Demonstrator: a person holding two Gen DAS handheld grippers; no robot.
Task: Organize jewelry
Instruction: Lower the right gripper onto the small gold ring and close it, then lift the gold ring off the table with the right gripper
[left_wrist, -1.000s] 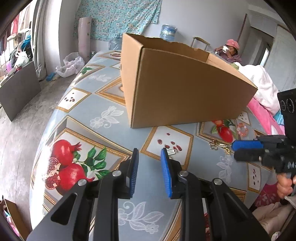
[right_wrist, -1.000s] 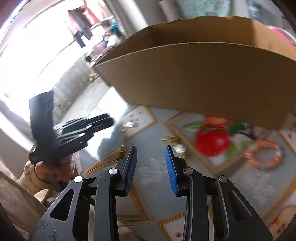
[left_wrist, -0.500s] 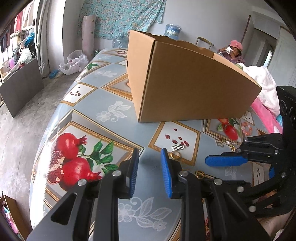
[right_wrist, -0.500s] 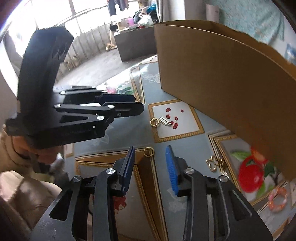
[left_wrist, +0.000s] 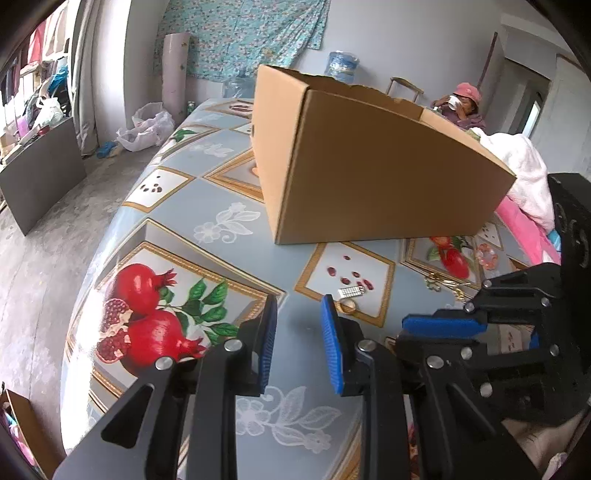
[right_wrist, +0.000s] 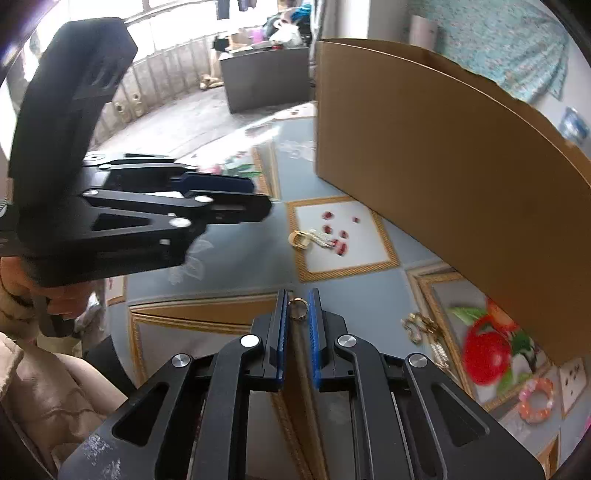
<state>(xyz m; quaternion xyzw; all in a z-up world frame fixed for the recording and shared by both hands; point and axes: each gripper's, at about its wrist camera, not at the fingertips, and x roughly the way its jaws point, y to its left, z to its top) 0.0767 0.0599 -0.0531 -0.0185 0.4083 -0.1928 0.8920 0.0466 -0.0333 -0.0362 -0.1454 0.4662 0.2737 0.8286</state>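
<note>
Right gripper (right_wrist: 297, 308) nearly closed on one gold ring (right_wrist: 298, 307), upright; left gripper (left_wrist: 299, 325) open, empty. Second ring (right_wrist: 300, 240) and rhinestone bar (right_wrist: 322, 238) lie near cardboard box (right_wrist: 443, 177).

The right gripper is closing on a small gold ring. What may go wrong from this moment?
1. The small gold ring sits only at the tips of the right gripper, so it may slip out or flip away.
2. The tall brown cardboard box has a high wall; a loosely held ring could drop before clearing it.
3. The open left gripper hovers close by and might collide.
</note>
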